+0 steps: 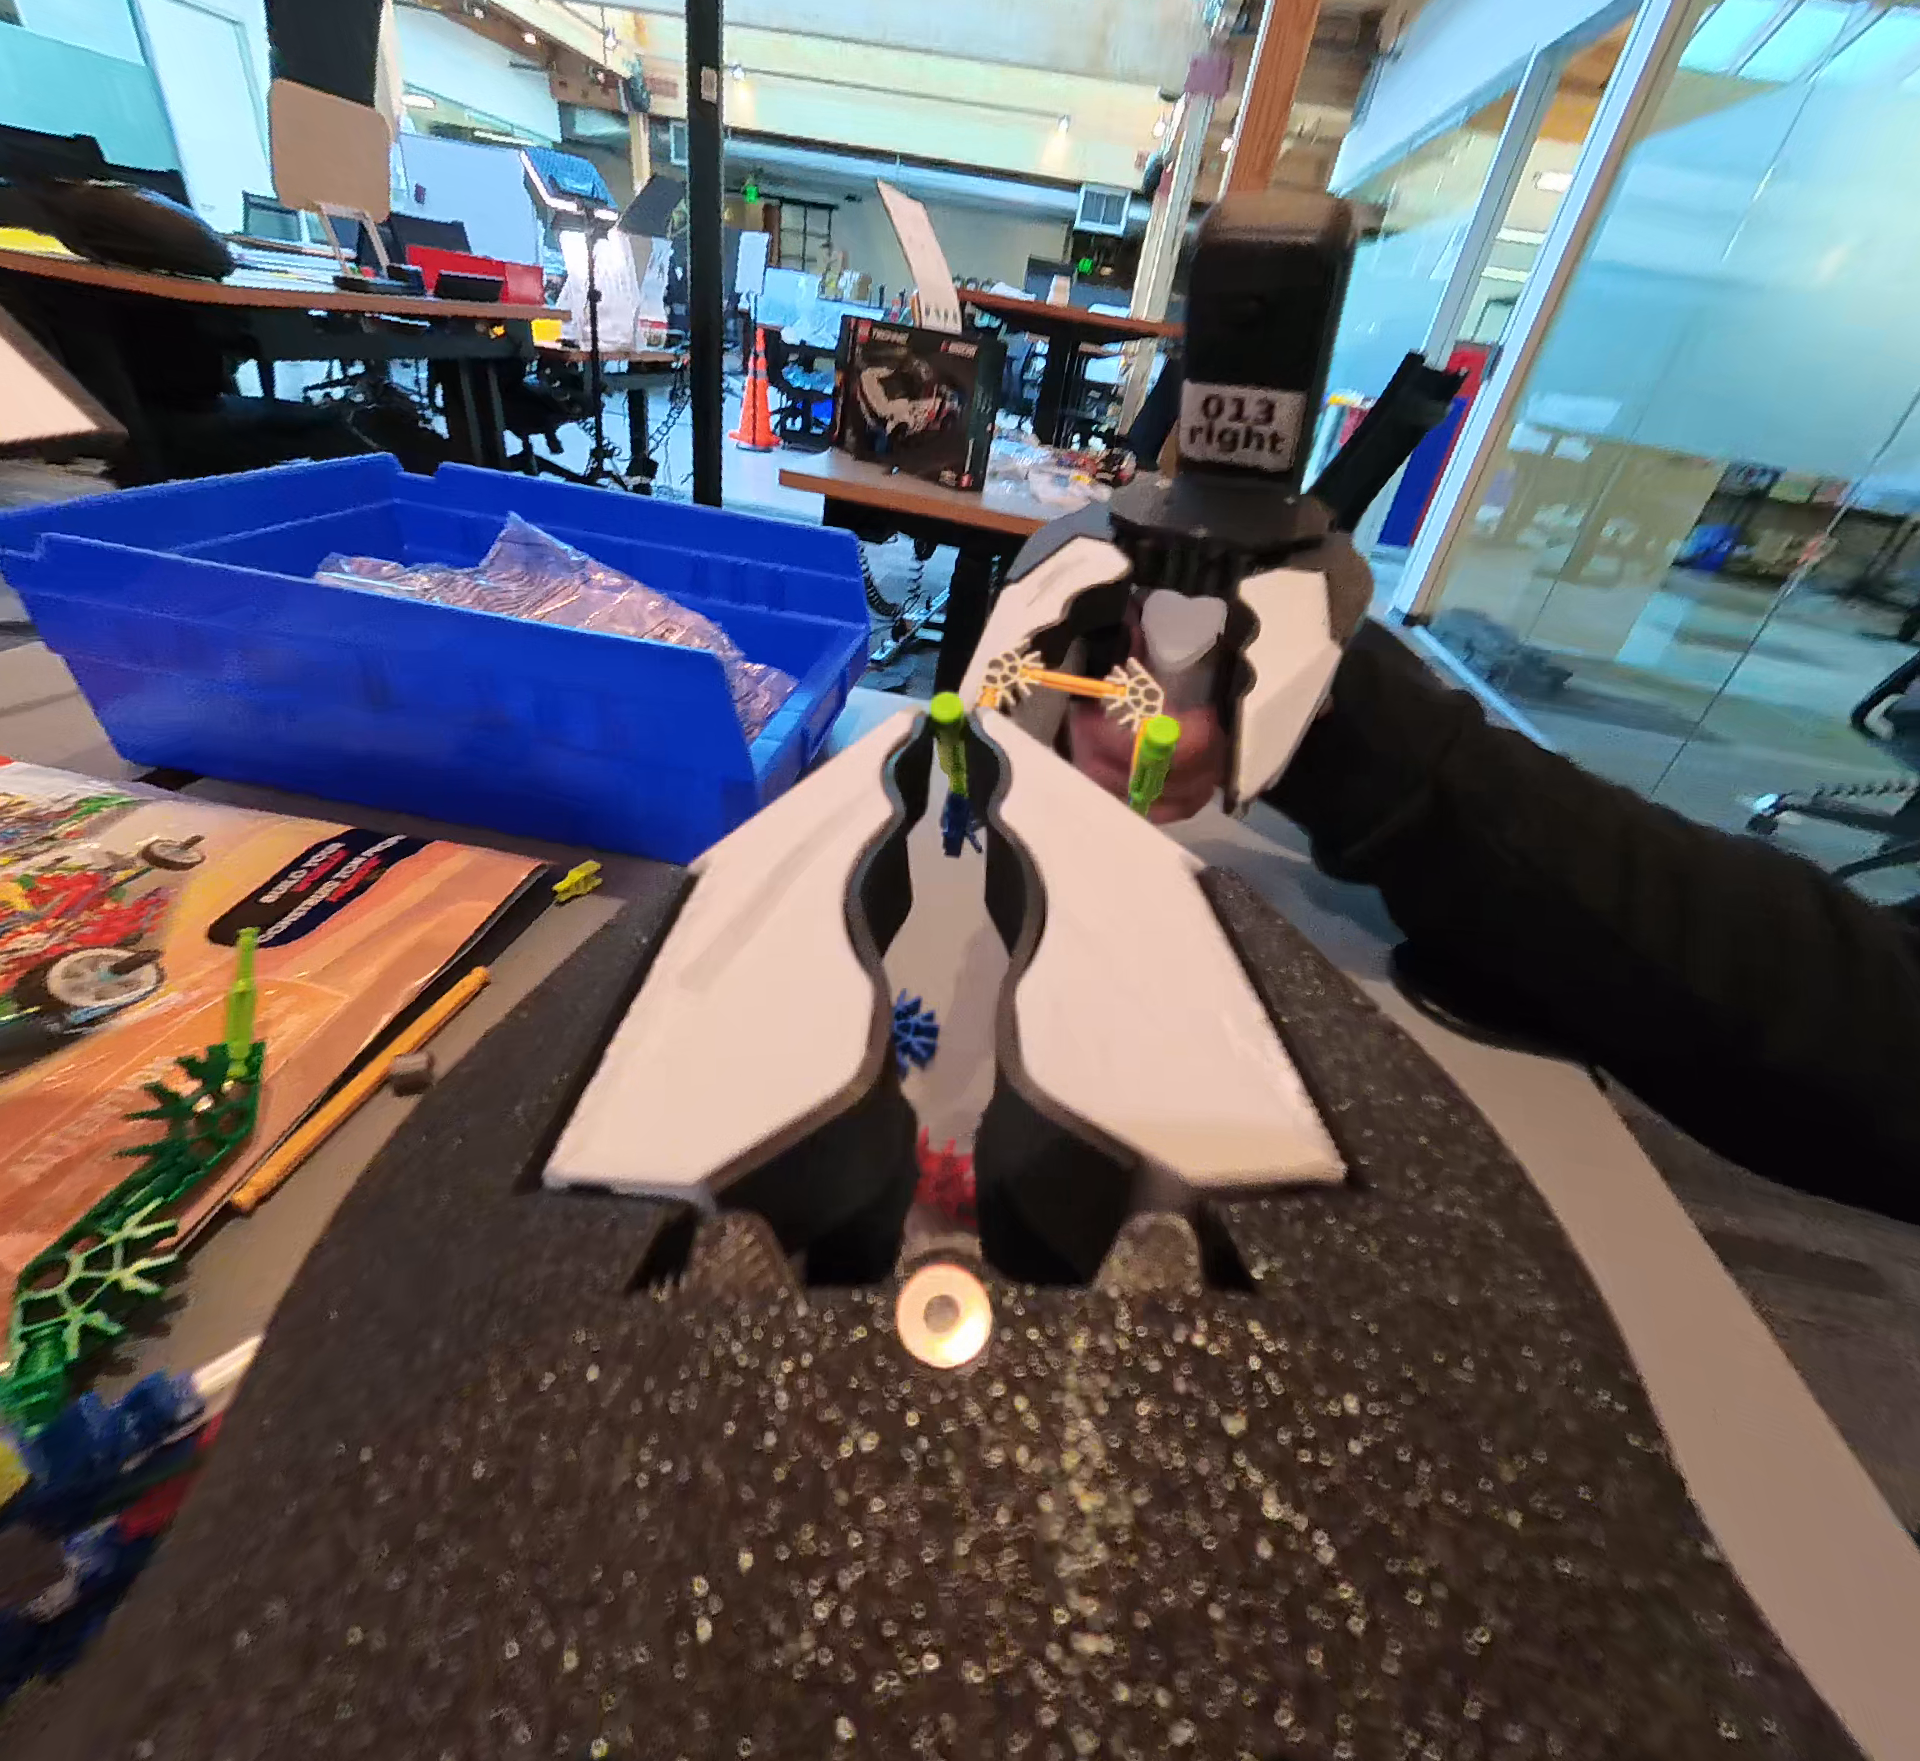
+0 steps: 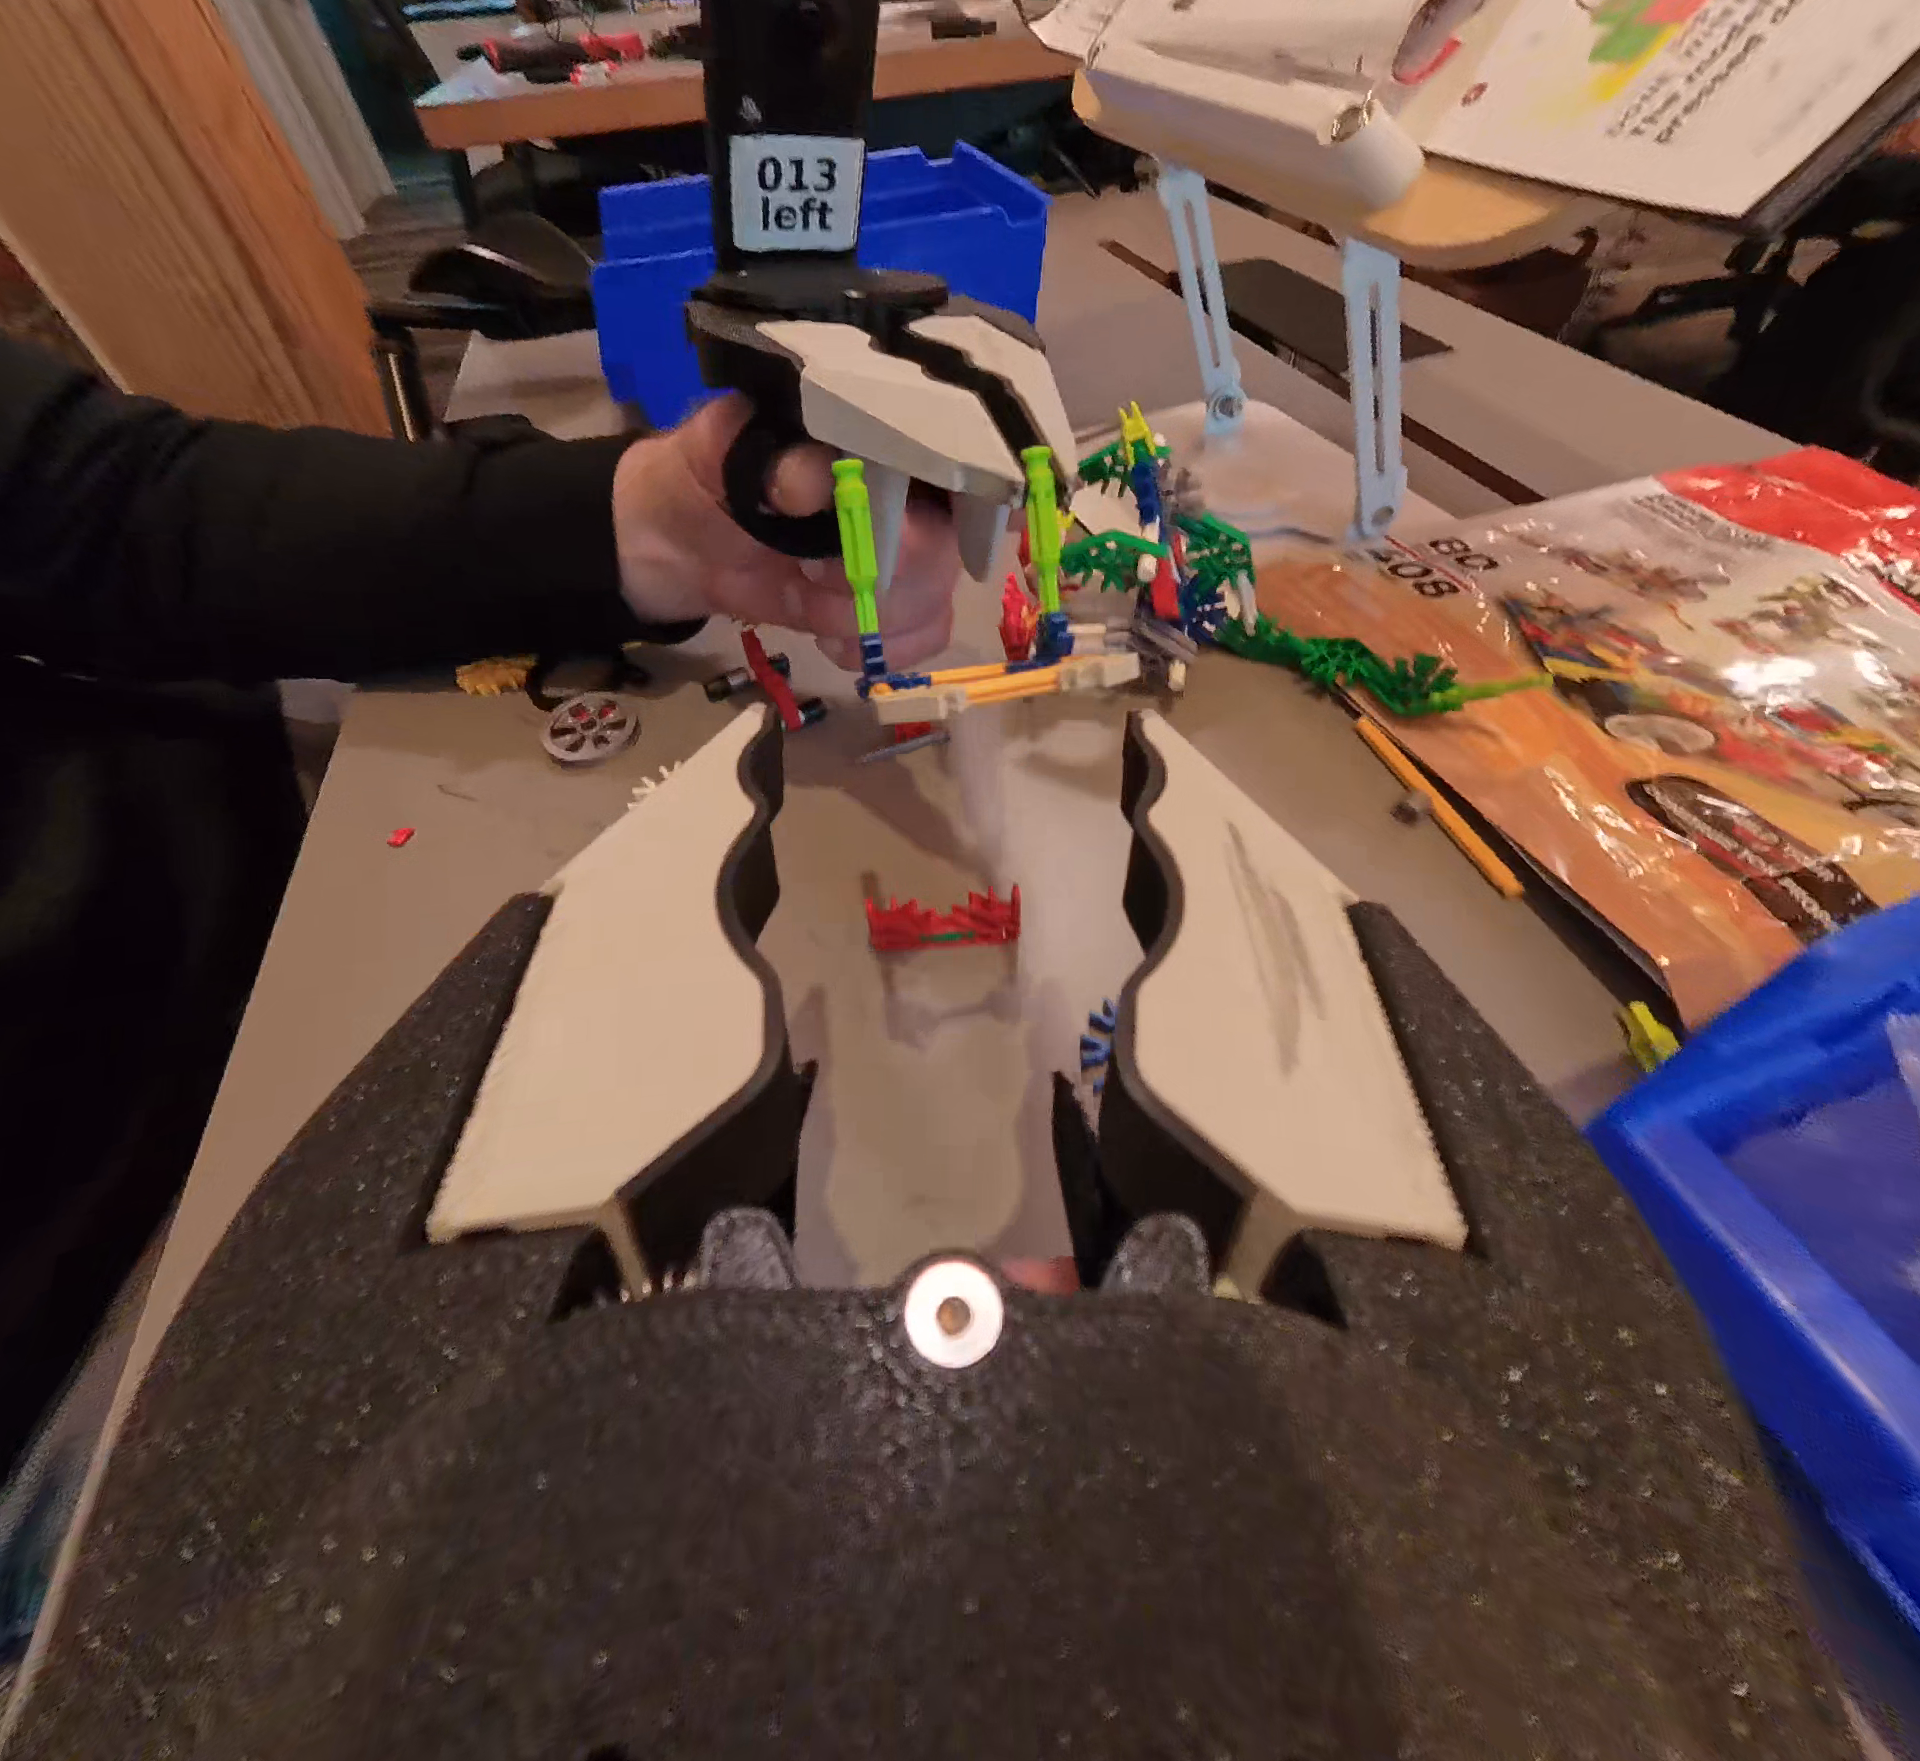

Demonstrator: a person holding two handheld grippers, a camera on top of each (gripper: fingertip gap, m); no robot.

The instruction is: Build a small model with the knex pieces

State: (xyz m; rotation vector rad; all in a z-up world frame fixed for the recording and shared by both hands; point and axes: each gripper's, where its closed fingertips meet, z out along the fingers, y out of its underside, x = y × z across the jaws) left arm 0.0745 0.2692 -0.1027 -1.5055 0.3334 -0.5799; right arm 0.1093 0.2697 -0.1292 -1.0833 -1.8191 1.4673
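Note:
My left gripper is shut on an upright lime green rod with a blue connector at its lower end. That rod belongs to a small frame of yellow rods, cream connectors and a second lime rod, held above the grey table. The left gripper also shows in the right wrist view, held by a hand. My right gripper is open, with its fingertips on either side of the frame's yellow base. I cannot tell if they touch it. In the left wrist view the right gripper faces me.
A red connector strip lies on the table below the frame. A green toy structure, a printed bag, a loose yellow rod and a wheel lie around. A blue bin and a booklet stand stand behind. Across from one pair of fingers to the other is roughly 5 centimetres.

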